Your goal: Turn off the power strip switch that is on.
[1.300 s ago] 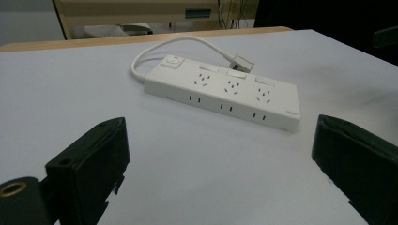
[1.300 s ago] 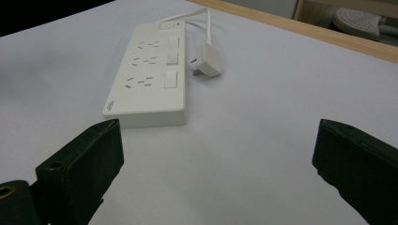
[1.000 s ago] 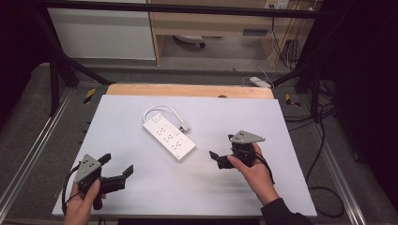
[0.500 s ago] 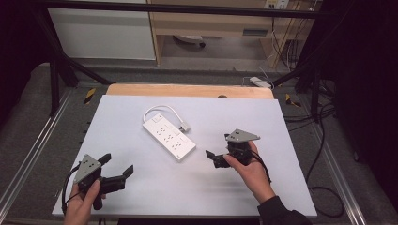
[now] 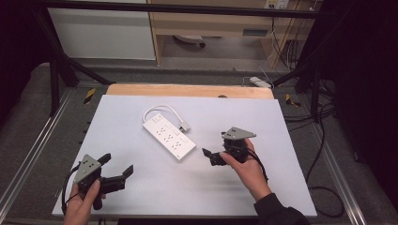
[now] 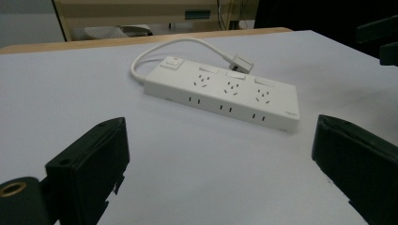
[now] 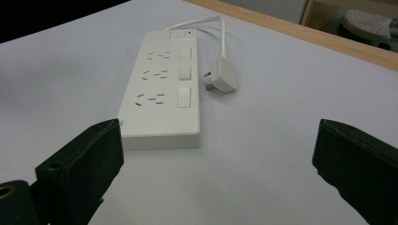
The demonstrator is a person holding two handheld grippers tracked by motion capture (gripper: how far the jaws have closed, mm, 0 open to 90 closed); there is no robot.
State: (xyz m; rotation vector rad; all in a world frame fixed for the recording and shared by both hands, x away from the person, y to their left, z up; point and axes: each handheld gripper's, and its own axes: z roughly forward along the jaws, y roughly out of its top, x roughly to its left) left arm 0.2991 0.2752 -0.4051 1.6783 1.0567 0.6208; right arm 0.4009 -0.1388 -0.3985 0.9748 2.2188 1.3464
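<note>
White plastic power strip (image 5: 169,136) is lying mid-tabletop (image 5: 291,187) with its plug (image 7: 221,78) beside it; I'm nearing it with my right tool (image 5: 212,156), both tools gaping empty, left tool (image 5: 116,169) waiting; next, closing in

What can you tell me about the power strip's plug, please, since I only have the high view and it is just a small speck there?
Observer: In the right gripper view the plug lies flat on the table beside the power strip, apart from it, at the end of its white cord.
Operator: Thank you. Are the sockets occupied?
Observer: No. The left gripper view shows three sets of socket holes on top, all free, with more slots along the side face.
Operator: And are the hand-held grippers ready?
Observer: The right hand-held gripper has its jaws wide apart, facing the strip's near end without touching it. The left hand-held gripper is also open, with bare table between it and the strip's long side.
</note>
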